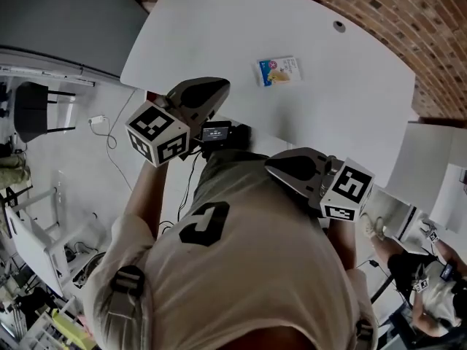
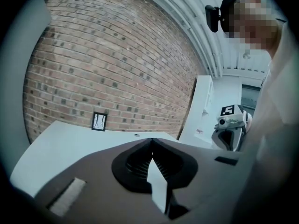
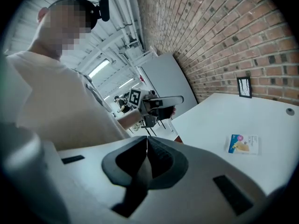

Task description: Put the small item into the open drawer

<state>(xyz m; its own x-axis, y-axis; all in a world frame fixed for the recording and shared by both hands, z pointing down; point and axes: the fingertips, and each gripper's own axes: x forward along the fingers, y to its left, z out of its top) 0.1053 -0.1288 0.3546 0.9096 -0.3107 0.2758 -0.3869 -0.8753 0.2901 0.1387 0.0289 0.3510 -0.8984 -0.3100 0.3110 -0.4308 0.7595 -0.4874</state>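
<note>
The small item, a blue and white packet (image 1: 278, 71), lies flat on the white table (image 1: 219, 28); in the right gripper view the packet (image 3: 243, 143) sits to the right. My left gripper (image 1: 223, 86) hovers at the table's near edge, left of the packet and short of it; its jaws meet at the tips (image 2: 151, 139) with nothing between them. My right gripper (image 1: 269, 164) is held close to my chest, off the table, and its jaws (image 3: 147, 137) are shut and empty too. I cannot make out an open drawer.
A brick wall (image 2: 117, 59) backs the table, with a small framed picture (image 2: 99, 121) against it. A white cabinet (image 1: 422, 159) stands right of the table. A dark chair (image 1: 33, 108) and a cable (image 1: 109, 141) are on the floor at left. Another person (image 1: 430, 275) sits at lower right.
</note>
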